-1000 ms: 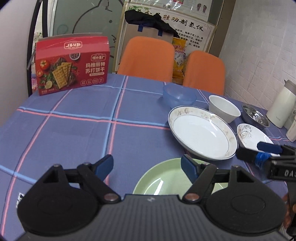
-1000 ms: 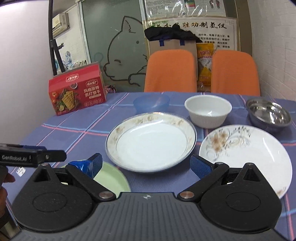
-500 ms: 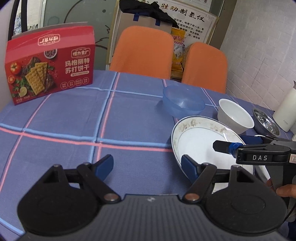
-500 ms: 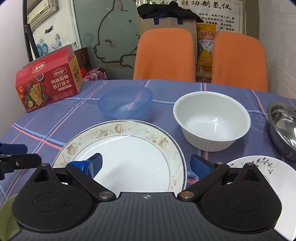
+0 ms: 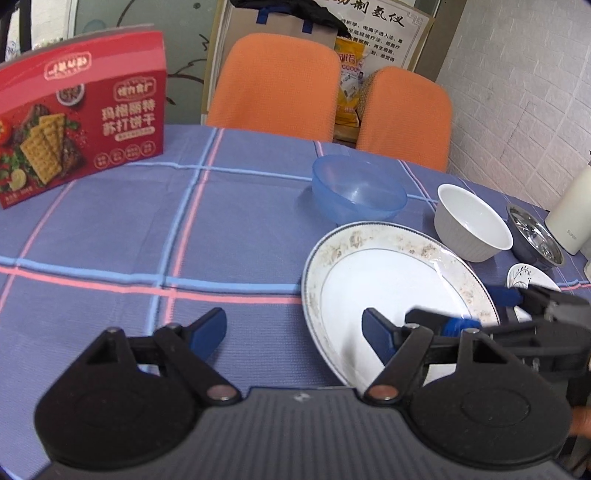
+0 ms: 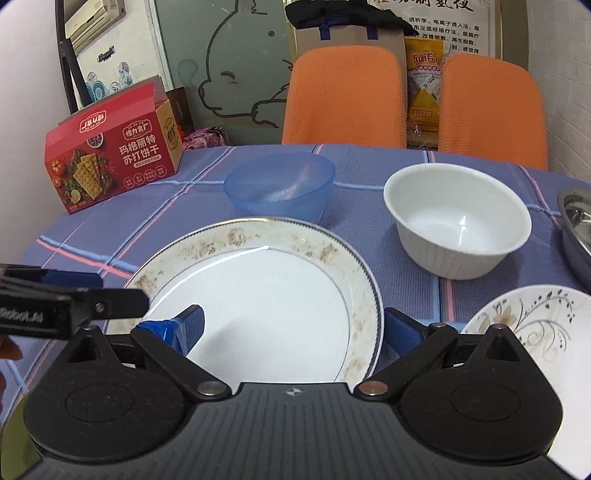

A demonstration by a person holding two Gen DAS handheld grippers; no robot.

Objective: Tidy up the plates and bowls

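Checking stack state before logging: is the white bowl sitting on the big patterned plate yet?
No. In the right wrist view the white bowl stands on the tablecloth, apart from and beyond the big patterned plate.

1. Red cracker box (image 6: 114,162): "玛格丽特 苏打饼干" in white.
2. Wall poster (image 6: 443,11): heading partly legible, "…动制氢仪".
3. Yellow bag (image 6: 424,74): "网络", uncertain.
4. Left hand-held gripper (image 6: 70,310): blurred "…Robot.AI".
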